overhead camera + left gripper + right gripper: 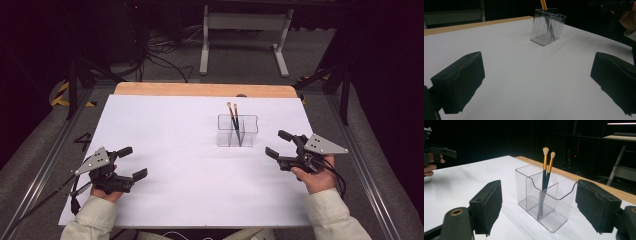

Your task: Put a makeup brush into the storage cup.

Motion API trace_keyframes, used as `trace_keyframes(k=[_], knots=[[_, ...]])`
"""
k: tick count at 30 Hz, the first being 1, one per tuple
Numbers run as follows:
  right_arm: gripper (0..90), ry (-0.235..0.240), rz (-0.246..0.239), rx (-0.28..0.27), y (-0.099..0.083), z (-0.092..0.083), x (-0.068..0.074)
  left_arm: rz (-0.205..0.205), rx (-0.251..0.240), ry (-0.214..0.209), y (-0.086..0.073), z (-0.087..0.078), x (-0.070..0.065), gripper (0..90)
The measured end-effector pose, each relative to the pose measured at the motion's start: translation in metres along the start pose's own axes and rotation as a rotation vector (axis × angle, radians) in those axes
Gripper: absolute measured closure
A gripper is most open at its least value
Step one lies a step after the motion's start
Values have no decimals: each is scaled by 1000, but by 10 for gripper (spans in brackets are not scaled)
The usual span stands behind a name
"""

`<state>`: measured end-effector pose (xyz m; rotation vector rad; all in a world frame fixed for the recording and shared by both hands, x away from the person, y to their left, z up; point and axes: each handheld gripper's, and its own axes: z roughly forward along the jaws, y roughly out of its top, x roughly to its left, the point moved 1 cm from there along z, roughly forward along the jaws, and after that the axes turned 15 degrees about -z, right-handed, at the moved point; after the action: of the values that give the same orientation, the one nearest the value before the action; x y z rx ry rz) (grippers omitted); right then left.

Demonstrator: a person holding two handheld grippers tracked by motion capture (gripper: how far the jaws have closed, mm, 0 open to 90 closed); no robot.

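A clear plastic holder point(237, 131) with several compartments stands on the white table cover, right of centre. Two makeup brushes point(233, 117) with dark handles and gold ferrules lean upright in it, bristles up. My right gripper point(274, 142) is open just right of the holder, its jaws pointing at it with nothing between them. In the right gripper view the holder point(546, 197) and brushes point(546, 170) sit a short way beyond the open jaws. My left gripper point(136, 161) is open and empty near the front left. Its own view shows the holder point(547, 27) far ahead.
The white cover point(175, 165) spans the table, with a wooden strip point(200, 89) bare at the far edge. Beyond the table are a white metal stand point(245, 30) and cables point(160, 55) on the floor. Metal rails point(370, 185) run along both sides.
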<state>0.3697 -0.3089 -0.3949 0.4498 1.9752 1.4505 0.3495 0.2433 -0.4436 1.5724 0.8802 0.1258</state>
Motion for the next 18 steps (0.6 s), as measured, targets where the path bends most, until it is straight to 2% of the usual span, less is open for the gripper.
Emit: trace_keyframes(k=[6,11,18], knots=[[222,8,-24,-11,-7,-1,7,-1,-20,-14,-1,-2,1,0],[222,22,-22,-20,-15,-1,15,1,-15,-20,-1,-2,1,0],[224,41,-21,4,-29,3,24,-15,-24,-37,-2,-2,1,0]])
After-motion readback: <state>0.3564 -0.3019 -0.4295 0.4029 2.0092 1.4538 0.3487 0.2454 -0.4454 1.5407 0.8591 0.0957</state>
